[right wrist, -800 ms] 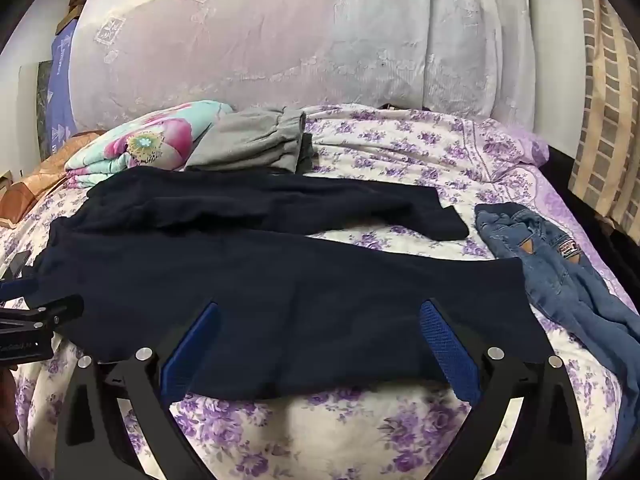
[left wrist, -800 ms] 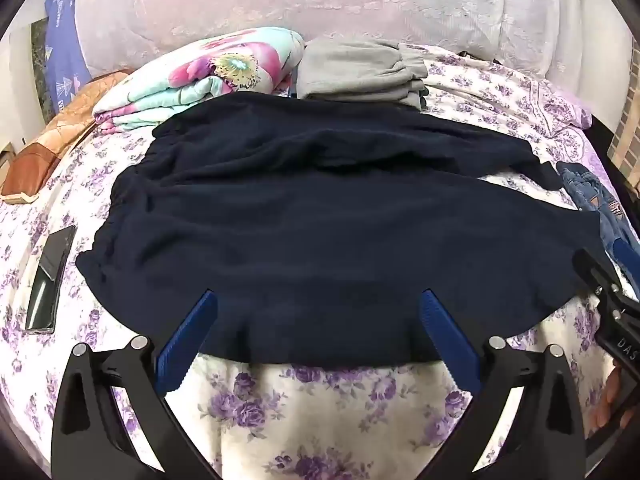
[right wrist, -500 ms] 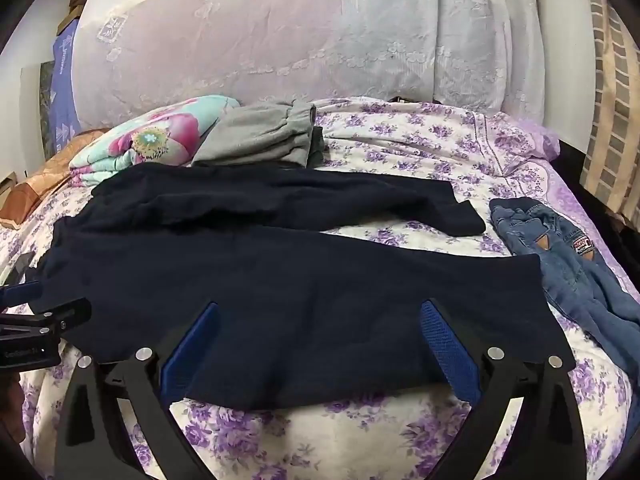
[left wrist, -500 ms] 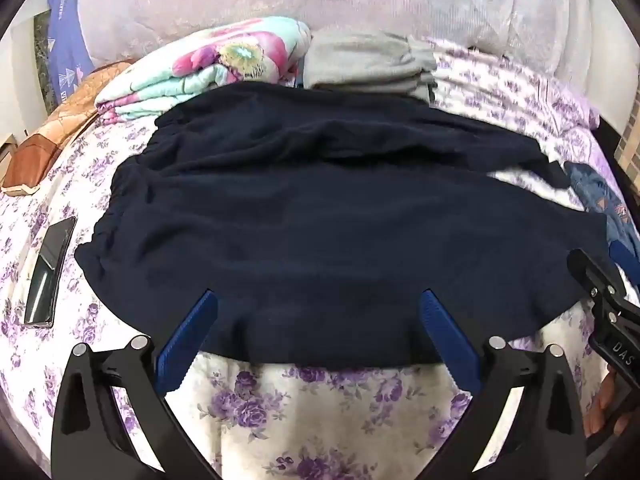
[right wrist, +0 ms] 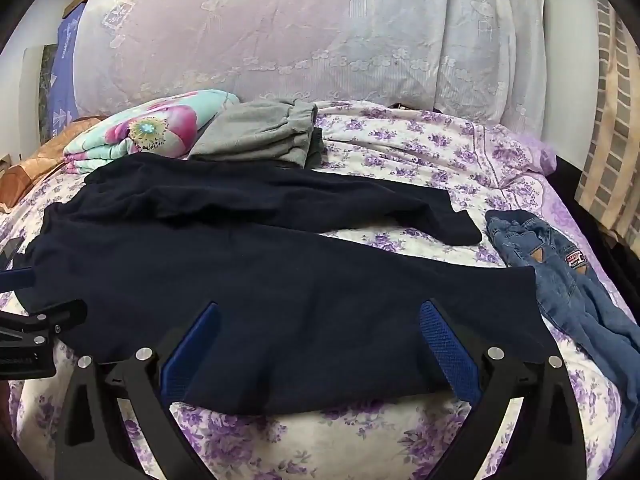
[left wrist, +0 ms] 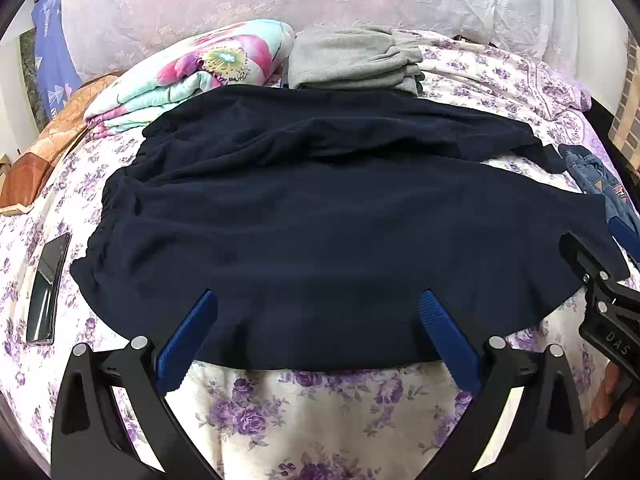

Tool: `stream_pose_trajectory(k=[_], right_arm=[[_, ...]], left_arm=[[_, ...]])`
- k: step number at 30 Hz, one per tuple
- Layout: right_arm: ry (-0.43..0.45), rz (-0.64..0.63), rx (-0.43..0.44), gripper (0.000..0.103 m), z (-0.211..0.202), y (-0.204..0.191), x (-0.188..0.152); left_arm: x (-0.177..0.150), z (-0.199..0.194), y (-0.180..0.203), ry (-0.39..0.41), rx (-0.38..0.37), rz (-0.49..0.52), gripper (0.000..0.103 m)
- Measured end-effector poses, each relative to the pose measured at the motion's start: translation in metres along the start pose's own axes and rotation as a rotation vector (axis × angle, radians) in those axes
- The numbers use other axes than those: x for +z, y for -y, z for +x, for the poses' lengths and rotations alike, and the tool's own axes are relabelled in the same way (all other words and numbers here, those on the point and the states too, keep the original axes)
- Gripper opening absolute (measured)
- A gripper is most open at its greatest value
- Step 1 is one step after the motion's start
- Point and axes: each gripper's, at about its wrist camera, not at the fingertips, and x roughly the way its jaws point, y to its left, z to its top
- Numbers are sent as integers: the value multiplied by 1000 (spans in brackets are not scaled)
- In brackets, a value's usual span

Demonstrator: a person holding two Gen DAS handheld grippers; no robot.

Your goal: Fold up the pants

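left gripper: jaws spread wide, nothing between the blue pads. tips sit over the near hem of the pants, angled down at the fabric; can't tell if they touch it.

right gripper: also spread wide, holding nothing. tips over the near edge of the pants, same downward slant; contact not clear either. its black frame shows at the right edge of the left wrist view, with fingers of a hand on the handle. the left gripper's frame shows at the left edge of the right wrist view.

pants: dark navy, spread flat on the bed over the purple floral sheet. long axis runs left to right across both views. gathered waistband at the left, leg ends at the right. two legs fan apart slightly: near leg wide and flat, far leg rumpled, ending in a cuff by the jeans.

behind the pants: folded floral blanket and folded grey garment, both just beside the far edge. phone on the sheet left of the waistband, apart from it.
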Motion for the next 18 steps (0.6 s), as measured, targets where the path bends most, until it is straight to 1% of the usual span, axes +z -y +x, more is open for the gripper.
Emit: stream_pose_trajectory(k=[11,18], right_arm=[[-4,-19,11,100,0,-4,1],[-1,-7,4,100,-3,1,1]], left_arm=[[-1,3,-6,-32,-11,-34,98],[-1,1,-8,-27,-13,-46,98]])
